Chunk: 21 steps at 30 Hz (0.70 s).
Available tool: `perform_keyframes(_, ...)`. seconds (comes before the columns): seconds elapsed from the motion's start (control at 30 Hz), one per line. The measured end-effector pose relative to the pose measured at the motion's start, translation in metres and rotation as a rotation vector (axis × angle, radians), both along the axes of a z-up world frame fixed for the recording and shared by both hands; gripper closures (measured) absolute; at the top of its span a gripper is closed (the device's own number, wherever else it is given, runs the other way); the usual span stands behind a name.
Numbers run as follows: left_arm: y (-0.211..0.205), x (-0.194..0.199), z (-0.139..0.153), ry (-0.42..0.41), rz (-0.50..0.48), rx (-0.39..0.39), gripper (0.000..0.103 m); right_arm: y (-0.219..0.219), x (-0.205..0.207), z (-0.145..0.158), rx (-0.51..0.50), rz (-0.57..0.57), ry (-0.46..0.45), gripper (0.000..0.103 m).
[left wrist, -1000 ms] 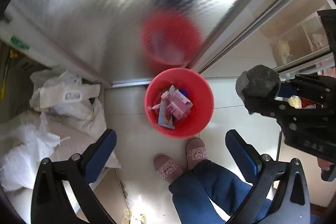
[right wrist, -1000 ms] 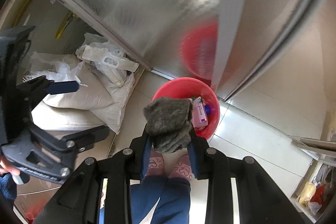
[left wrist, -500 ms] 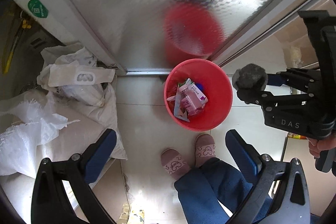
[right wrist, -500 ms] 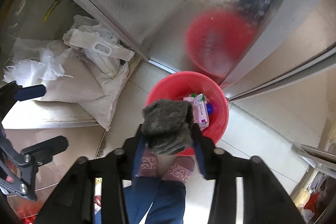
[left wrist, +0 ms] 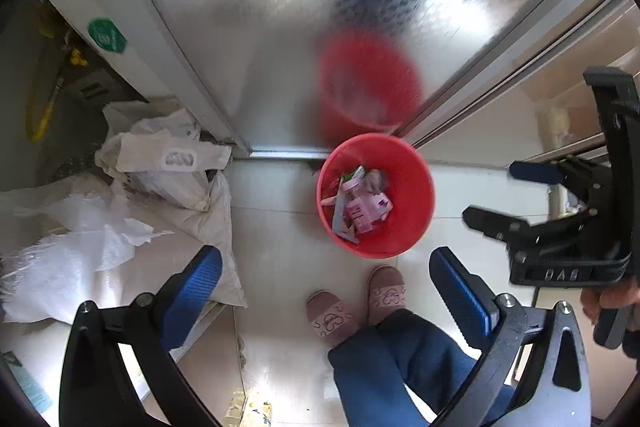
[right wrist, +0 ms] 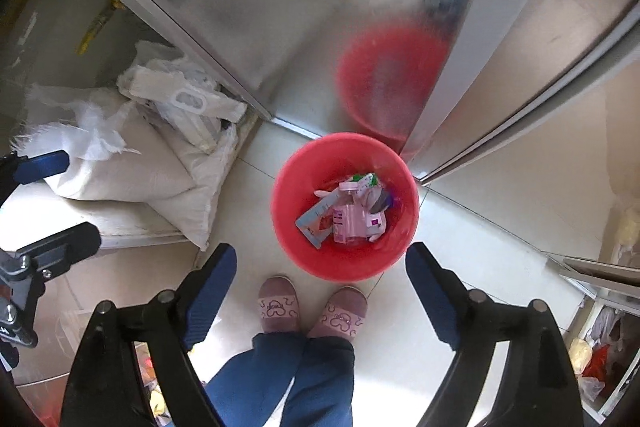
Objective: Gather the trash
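Just bare floor [right wrist: 256, 227] beside bucket [right wrist: 288, 239]

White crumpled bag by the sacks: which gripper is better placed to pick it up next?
Probably left. The left gripper is open, empty, and its fingers show over the sacks beside the white bag; the right gripper is open over the red bin.

"DAS", mirrored, on the right gripper [left wrist: 516, 195] body; green sticker [left wrist: 107, 36] unreadable.
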State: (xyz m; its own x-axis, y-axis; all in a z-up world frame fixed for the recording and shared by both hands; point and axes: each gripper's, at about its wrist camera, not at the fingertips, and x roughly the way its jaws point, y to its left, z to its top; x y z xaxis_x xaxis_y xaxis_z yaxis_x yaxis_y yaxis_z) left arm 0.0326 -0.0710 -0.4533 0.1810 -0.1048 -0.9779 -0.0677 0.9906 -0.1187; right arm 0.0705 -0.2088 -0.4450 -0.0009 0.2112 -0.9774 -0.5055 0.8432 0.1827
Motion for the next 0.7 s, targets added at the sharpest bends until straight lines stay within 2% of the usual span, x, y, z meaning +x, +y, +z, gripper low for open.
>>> perform_keyframes(0.07,0.000,-0.001,0.021,-0.015,0.010,0.008,0.000,0.001,-0.002,0.017,0.019,0.004,0.001,0.004)
perform_keyframes(0.27,0.004,-0.008,0.097,-0.074,0.048,0.019,0.000,0.007,-0.007,0.093,0.025,0.018,-0.067,0.001)
perform_keyframes(0.4,0.004,-0.013,0.157,-0.119,0.080,0.147,0.000,0.012,-0.009,0.156,0.038,0.040,-0.131,0.001)
perform_keyframes(0.43,0.003,-0.015,0.172,-0.136,0.075,0.153,0.000,0.013,-0.009,0.175,0.047,0.047,-0.158,0.001)
perform_keyframes(0.7,0.010,-0.026,0.289,-0.256,0.150,0.122,0.000,0.009,-0.008,0.299,0.118,0.068,-0.306,0.001)
